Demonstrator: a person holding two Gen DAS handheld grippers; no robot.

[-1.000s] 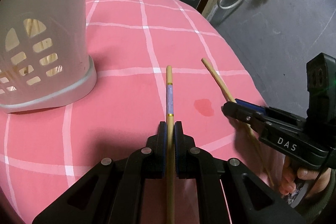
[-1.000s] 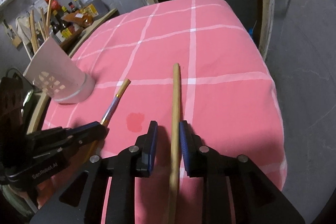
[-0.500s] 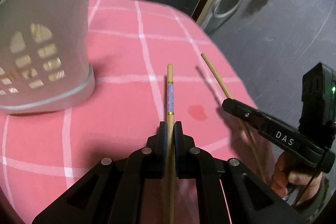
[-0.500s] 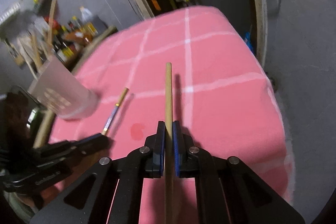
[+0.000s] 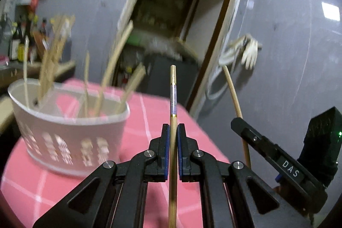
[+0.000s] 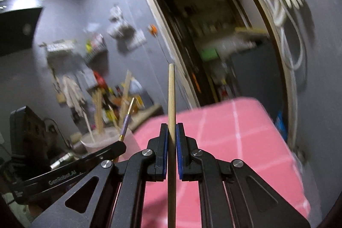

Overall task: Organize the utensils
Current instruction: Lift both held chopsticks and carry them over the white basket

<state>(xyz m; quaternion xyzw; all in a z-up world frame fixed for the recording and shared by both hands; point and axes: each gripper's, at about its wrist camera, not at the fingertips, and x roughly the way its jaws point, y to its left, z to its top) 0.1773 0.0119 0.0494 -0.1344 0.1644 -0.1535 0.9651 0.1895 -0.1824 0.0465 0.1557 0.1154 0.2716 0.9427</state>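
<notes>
A: What does the left gripper (image 5: pixel 173 128) hold?
B: It pinches a banded chopstick (image 5: pixel 173 97), raised above the pink checked bench (image 5: pixel 149 112), right of the white utensil basket (image 5: pixel 70 138).
A: And the right gripper (image 6: pixel 171 128)?
B: Pressed tight on a plain wooden chopstick (image 6: pixel 171 95), also clear of the bench. Several sticks (image 5: pixel 111 69) stand in the basket.

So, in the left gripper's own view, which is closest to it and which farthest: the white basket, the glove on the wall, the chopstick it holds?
1. Chopstick: clamped in the left gripper, dead centre.
2. White basket: on the pink table, to the left.
3. Glove: hanging on the grey wall beside the doorway, upper right, farthest.
</notes>
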